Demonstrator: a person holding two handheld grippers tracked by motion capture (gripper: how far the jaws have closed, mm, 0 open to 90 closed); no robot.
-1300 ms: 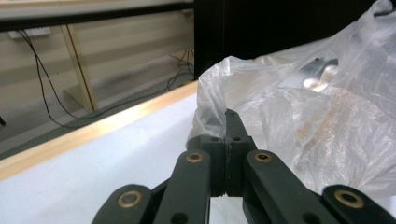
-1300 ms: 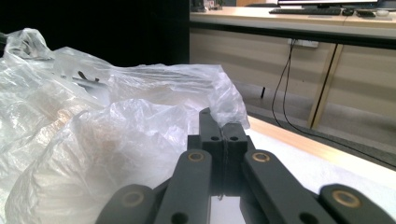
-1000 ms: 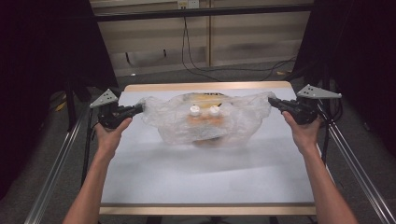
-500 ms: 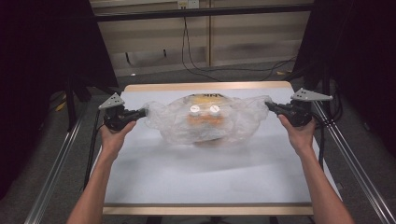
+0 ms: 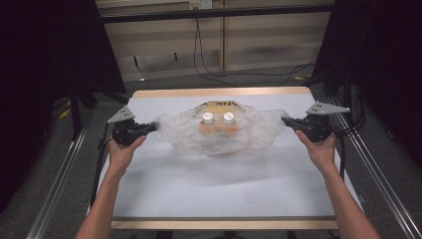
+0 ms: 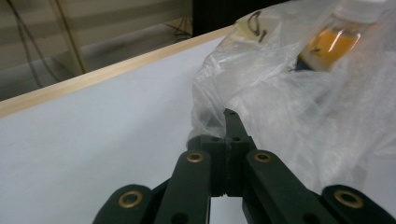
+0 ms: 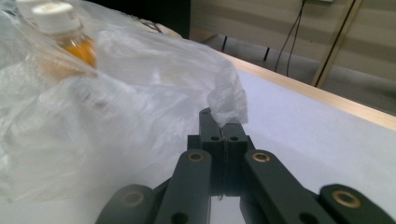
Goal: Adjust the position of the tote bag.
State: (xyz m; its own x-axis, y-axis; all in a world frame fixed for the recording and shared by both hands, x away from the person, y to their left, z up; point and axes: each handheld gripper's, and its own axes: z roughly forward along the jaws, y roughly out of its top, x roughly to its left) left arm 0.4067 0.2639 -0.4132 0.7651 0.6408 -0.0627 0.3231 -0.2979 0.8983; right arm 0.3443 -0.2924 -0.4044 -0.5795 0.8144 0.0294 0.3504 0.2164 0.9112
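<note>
A clear plastic bag [image 5: 219, 133] lies stretched across the white table [image 5: 219, 184], holding two white-capped bottles [image 5: 217, 118] of orange liquid and a yellow packet [image 5: 222, 104]. My left gripper [image 5: 152, 126] is shut on the bag's left edge [image 6: 210, 114]. My right gripper [image 5: 285, 121] is shut on the bag's right edge [image 7: 227, 100]. One bottle [image 6: 338, 39] sits up right in the left gripper view, and a bottle [image 7: 63, 30] is up left in the right gripper view. Both hands hold the bag taut between them.
The table's wooden far edge [image 5: 219, 92] runs behind the bag. Metal rails [image 5: 383, 174] flank both sides of the table. Cables [image 5: 239, 74] lie on the floor beyond it. Bare white surface spreads in front of the bag.
Both grippers have come toward the person and lower, carrying the bag with them. The bag now sits nearer the table's middle and looks flatter.
</note>
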